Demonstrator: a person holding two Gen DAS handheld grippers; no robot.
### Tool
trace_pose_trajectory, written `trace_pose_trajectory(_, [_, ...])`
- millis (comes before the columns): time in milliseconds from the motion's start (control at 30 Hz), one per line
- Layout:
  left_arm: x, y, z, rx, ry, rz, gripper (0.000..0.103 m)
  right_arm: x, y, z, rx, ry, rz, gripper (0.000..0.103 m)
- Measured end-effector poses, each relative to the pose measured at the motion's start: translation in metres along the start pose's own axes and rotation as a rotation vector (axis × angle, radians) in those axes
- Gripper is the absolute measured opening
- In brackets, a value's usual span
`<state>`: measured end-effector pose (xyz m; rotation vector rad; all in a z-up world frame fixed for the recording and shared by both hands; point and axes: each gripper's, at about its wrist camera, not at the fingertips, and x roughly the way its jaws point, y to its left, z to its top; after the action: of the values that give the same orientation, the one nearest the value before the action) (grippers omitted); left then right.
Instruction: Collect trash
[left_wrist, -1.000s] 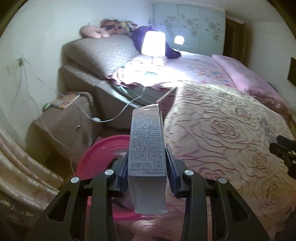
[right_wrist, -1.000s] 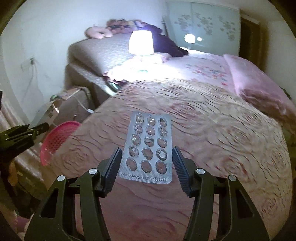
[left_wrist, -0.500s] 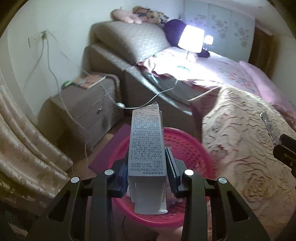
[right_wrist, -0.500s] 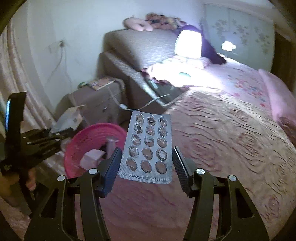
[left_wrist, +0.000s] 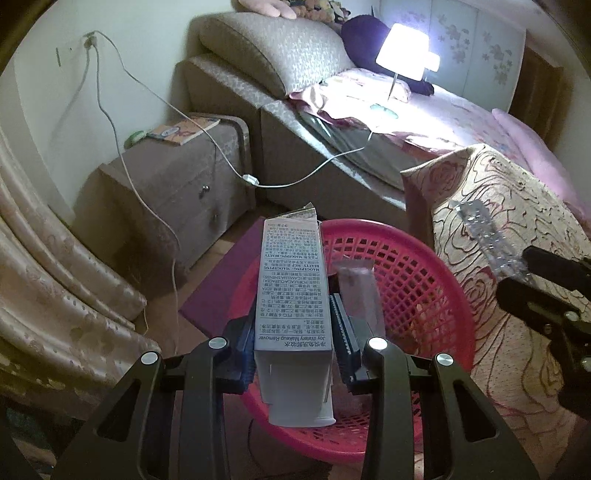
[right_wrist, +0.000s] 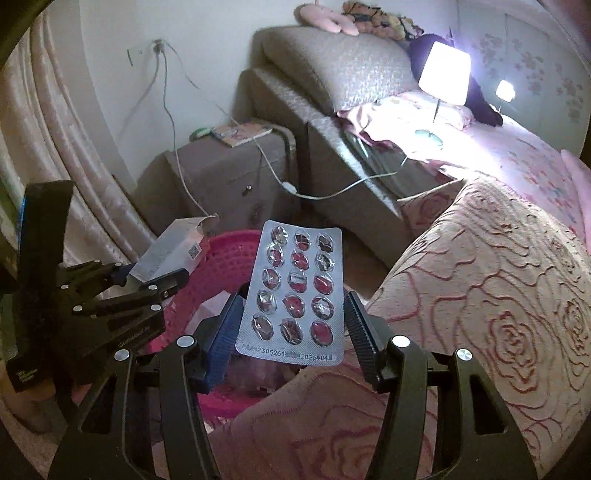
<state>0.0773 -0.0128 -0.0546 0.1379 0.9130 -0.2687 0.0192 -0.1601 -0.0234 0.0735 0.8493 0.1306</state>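
My left gripper (left_wrist: 293, 317) is shut on a tall grey printed carton (left_wrist: 291, 266), held upright above the pink mesh basket (left_wrist: 417, 280) on the floor. My right gripper (right_wrist: 293, 306) is shut on the side edges of a used silver blister pack (right_wrist: 295, 288). It hangs over the corner of the bed, at the basket's (right_wrist: 229, 254) near rim. In the right wrist view the left gripper (right_wrist: 155, 277) and its carton (right_wrist: 173, 251) stand to the left. In the left wrist view the right gripper (left_wrist: 535, 273) and blister pack (left_wrist: 484, 232) come in from the right.
The basket holds other trash, including a pale wrapper (left_wrist: 356, 288). A bed with a rose-patterned cover (right_wrist: 480, 295) lies to the right, a brown bedside cabinet (left_wrist: 177, 177) behind the basket. A white cable (left_wrist: 162, 221) trails down it. Curtains (left_wrist: 48, 288) hang at left. A lit lamp (left_wrist: 404, 55) stands on the bed.
Both grippers swung left from over the bed toward the floor beside it. The pink basket now lies under the carton, and the blister pack has reached the basket's rim.
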Motion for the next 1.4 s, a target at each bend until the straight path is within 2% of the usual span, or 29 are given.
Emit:
trace_pose_trajectory(233, [0.006,0.003,0.000,-0.010,0.012,-0.006,0.037,0.020,0.004,-0.003,0.004,0.043,0.024,0.055])
trace_pose_trajectory(300, [0.005,0.004,0.001,-0.014,0.004,-0.009,0.050,0.020,0.004,-0.002,0.011,0.037,0.030,0.057])
trace_pose_trajectory(400, [0.000,0.002,0.002,-0.004,-0.019,0.002,0.063,0.017,0.004,-0.003,0.014,0.025,0.024,0.064])
trace_pose_trajectory(633, [-0.006,0.003,0.004,-0.013,-0.042,0.021,0.071,0.004,-0.002,-0.010,0.039,0.010,0.034,0.073])
trace_pose_trajectory(700, [-0.010,0.004,0.006,-0.016,-0.056,0.026,0.074,0.000,-0.004,-0.011,0.046,0.002,0.025,0.080])
trace_pose_trajectory(1000, [-0.050,-0.004,0.015,-0.010,-0.186,0.068,0.083,-0.027,-0.023,-0.032,0.142,-0.027,0.025,0.090])
trace_pose_trajectory(1200, [-0.089,-0.017,0.020,0.018,-0.297,0.108,0.086,-0.049,-0.024,-0.045,0.164,-0.073,-0.001,0.091])
trace_pose_trajectory(1400, [-0.125,-0.023,0.014,0.020,-0.345,0.131,0.089,-0.081,-0.011,-0.053,0.139,-0.165,-0.057,0.091])
